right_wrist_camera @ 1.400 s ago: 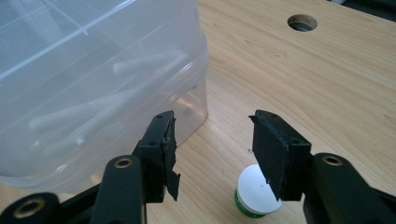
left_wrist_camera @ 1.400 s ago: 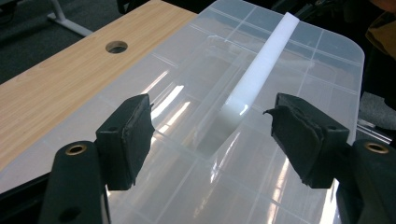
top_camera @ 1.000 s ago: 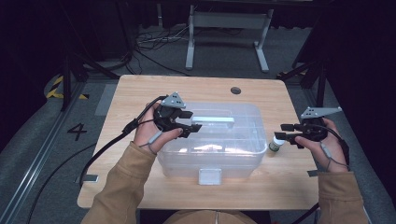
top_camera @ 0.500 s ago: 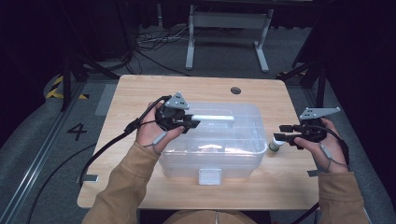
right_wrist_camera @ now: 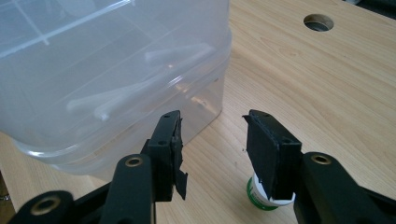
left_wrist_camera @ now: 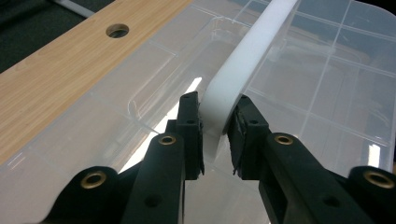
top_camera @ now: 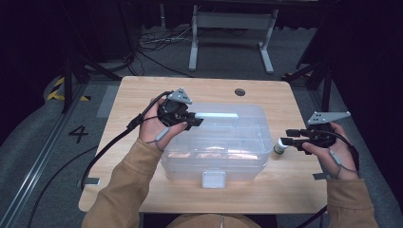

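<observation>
Left gripper (left_wrist_camera: pixel 215 128): jaws clamped on the white handle (left_wrist_camera: pixel 247 65) of the clear bin (top_camera: pixel 228 142), frame centre.
Right gripper (right_wrist_camera: pixel 212 140): jaws apart and just been closing, seemingly nothing between; small bottle (right_wrist_camera: pixel 261 196) lower right.

Recording lab or studio, dark curtained surround, wooden table (top_camera: pixel 142 90), floor cables (top_camera: pixel 152 45), metal stand (top_camera: pixel 228 21), hazard-striped tape (top_camera: pixel 57 88)

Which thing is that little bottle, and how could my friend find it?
Find the clear box in the middle of the wooden table. On the table beside the box's right end, just under the right gripper, stands the bottle. It is tiny, white, with a green band.
</observation>
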